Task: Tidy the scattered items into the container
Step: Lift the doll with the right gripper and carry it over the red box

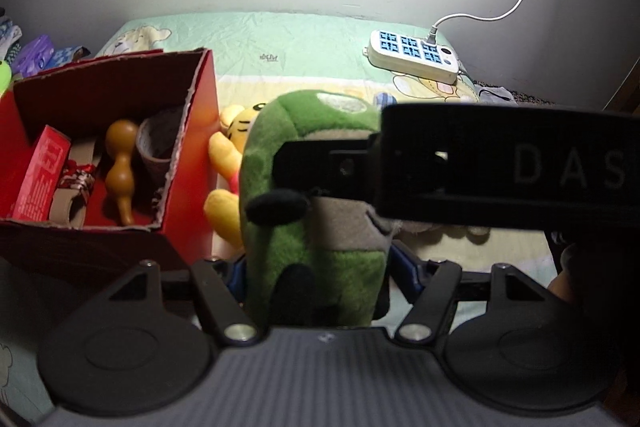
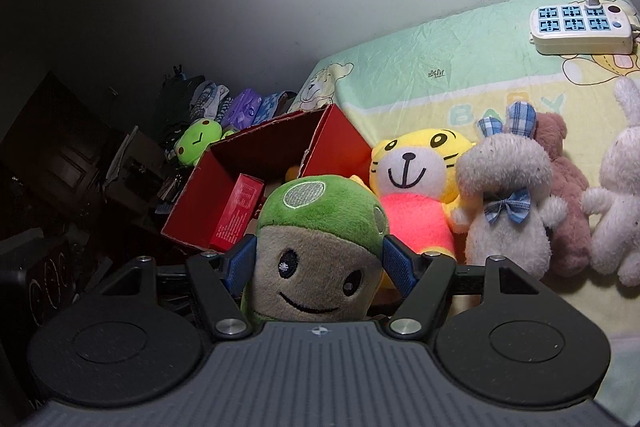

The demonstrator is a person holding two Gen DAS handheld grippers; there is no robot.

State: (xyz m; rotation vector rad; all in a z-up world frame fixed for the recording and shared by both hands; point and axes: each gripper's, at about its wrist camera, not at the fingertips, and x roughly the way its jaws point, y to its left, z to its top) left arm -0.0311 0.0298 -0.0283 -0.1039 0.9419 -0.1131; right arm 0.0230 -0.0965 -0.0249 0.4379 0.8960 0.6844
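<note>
Both grippers clamp one green plush toy (image 2: 320,227). The right gripper (image 2: 320,263) presses its blue pads (image 2: 240,261) against the sides of the toy's head, face toward the camera. The left gripper (image 1: 320,275) grips the toy's body, jaws at their narrowest around it. The right gripper's black body (image 1: 508,167) crosses the left wrist view. The red box (image 1: 188,163) stands just left, holding a gourd (image 1: 120,167). A yellow tiger toy (image 2: 416,183) lies beside the box on the bedsheet (image 2: 420,67).
</note>
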